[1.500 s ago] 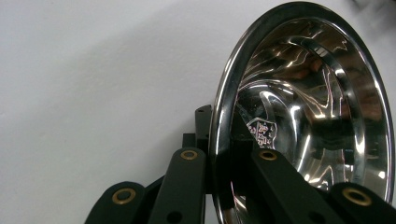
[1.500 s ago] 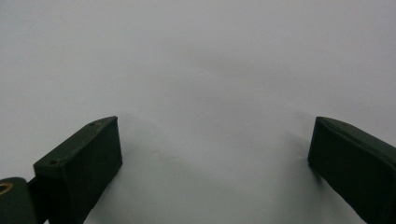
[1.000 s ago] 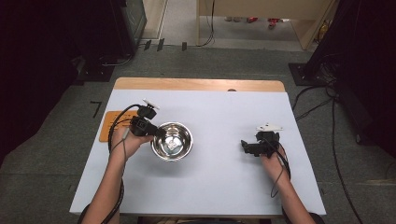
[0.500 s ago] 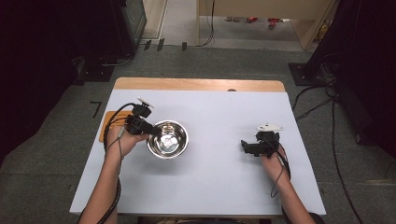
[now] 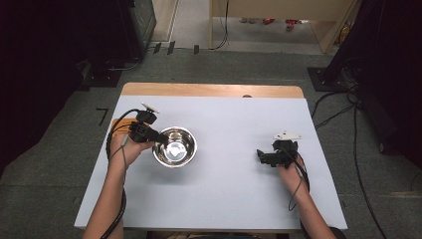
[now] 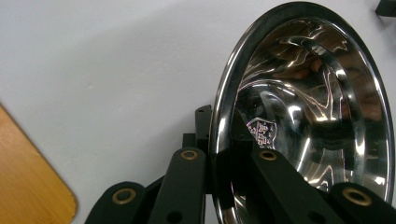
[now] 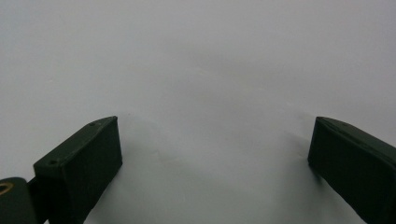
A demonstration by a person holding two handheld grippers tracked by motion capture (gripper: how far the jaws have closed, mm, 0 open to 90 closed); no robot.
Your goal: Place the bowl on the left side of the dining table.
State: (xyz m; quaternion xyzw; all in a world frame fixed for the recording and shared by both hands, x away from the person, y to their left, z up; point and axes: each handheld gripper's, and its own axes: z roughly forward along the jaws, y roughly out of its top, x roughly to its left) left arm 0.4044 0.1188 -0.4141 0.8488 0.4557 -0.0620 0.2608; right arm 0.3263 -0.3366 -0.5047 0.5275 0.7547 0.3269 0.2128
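Bowl [image 5: 174, 147] sat on the bench [image 5: 229, 199], left of its middle. I had my left hand-held gripper [image 5: 158, 138] clamped on the bowl's left rim, one jaw inside, one outside. My right hand-held gripper [image 5: 261, 155] rested well to the bowl's right, jaws spread wide over bare bench.

1. A white counter [image 5: 239, 199] with a wooden strip [image 5: 209, 90] along its far edge stands on a grey carpeted floor [image 5: 234, 64].
2. Dark equipment [image 5: 59, 55] flanks the left side.
3. Black cables [image 5: 343, 109] trail across the floor at right.
4. Pale wooden furniture [image 5: 278, 10] stands beyond.
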